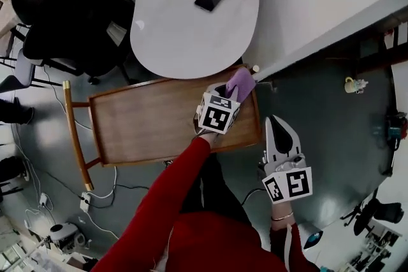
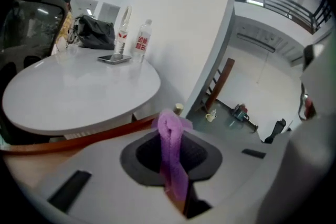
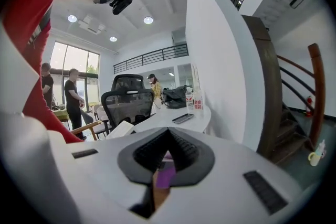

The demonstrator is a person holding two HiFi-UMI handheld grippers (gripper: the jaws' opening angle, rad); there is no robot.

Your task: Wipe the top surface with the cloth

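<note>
**Head view.** Cloth (image 1: 241, 83) pinched in left gripper (image 1: 231, 93) at the far right corner of the wooden top (image 1: 146, 124), close under the edge of the white round table (image 1: 185, 28). Long axis of the wooden top runs left to right, with nearly all bare wood left of the cloth. Right gripper (image 1: 279, 129) off the wooden top, past its right rim, over floor. Corner position fits either the start or the end of a pass.

**Left gripper view.** Jaws clamped on the cloth (image 2: 170, 152), a purple fold standing up between them. Rim of the wooden top (image 2: 79, 139) just ahead, white round table overhanging it. Little room forward, judged.

**Right gripper view.** Right gripper (image 3: 168, 136) jaws pressed together, holding nothing. A purple sliver of cloth (image 3: 165, 176) shows beyond them.
</note>
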